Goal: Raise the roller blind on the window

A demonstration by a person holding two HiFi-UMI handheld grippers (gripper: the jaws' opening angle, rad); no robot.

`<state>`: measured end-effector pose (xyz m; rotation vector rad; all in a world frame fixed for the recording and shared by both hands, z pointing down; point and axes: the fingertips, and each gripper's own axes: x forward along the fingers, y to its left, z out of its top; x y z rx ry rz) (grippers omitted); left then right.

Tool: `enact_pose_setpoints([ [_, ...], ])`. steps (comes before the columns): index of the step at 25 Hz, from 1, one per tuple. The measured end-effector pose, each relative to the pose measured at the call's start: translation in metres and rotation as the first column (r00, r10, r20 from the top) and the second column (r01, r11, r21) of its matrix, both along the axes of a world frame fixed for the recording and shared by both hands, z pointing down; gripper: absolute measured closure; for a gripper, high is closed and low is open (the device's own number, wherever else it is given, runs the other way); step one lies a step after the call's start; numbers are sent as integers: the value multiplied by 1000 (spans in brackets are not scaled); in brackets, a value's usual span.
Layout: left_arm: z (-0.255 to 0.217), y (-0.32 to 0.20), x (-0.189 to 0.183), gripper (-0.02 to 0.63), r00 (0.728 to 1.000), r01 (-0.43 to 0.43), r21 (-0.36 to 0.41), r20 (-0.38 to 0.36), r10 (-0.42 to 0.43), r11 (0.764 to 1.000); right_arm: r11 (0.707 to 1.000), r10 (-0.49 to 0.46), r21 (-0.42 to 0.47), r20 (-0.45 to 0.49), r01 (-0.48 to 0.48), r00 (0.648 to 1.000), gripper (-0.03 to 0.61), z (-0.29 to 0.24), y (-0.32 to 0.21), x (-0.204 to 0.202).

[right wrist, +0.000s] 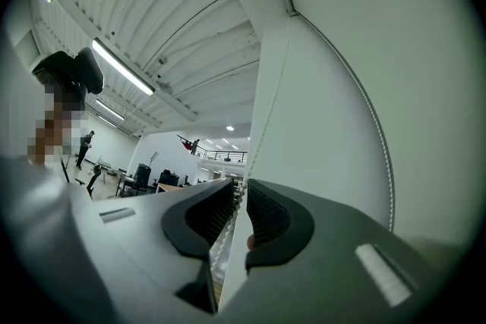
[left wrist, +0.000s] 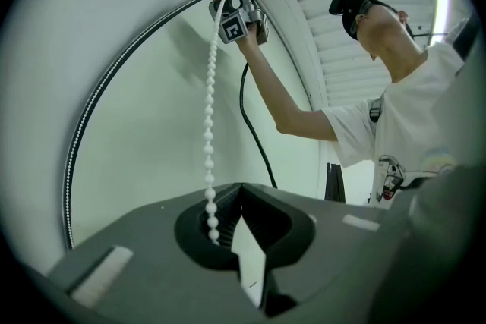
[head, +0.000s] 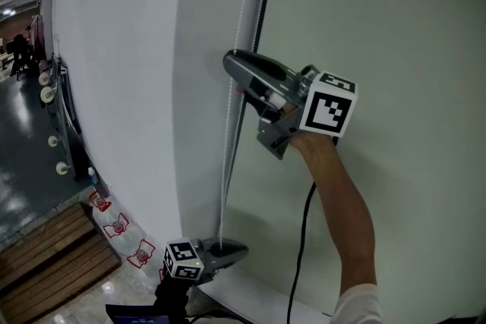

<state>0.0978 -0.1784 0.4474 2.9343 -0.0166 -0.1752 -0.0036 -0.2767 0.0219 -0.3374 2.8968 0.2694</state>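
Now we see the bead chain (head: 228, 155) hanging down the middle of the head view, just left of the pale blind (head: 395, 26) that fills the right side. Our left gripper (head: 239, 248), bottom centre, is clamped on the chain's lower end. Our right gripper (head: 231, 61), mid-frame, stands narrowly apart, the chain running loose between its jaws.

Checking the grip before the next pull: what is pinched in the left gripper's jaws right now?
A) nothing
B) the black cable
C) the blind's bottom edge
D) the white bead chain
D: in the left gripper view the left gripper has its jaws closed on the white bead chain, whose beads run down into them; the black cable hangs apart, behind.
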Motion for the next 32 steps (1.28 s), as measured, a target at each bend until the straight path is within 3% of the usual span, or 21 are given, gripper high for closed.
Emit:
enact_pose_setpoints([
  [7,2,-4,-3,615,1000,4,-6,-2,-4,1000,1000,1,-22,16,-1,1000,560,2,-4,3],
  [11,0,0,-7,615,1000,-3,-12,-5,3,1000,995,-29,-92,31,32,999,565,1,0,1],
  [21,11,-1,-3,615,1000,-10,-28,12,10,1000,997,-18,-75,-26,16,999,571,21,8,15],
  [27,71,1,1,615,999,-18,-6,39,18,1000,995,-14,-102,-54,8,998,571,124,19,26],
  [32,44,5,-1,615,999,-22,-20,30,22,1000,989,-9,-146,-77,-3,997,571,128,23,24],
])
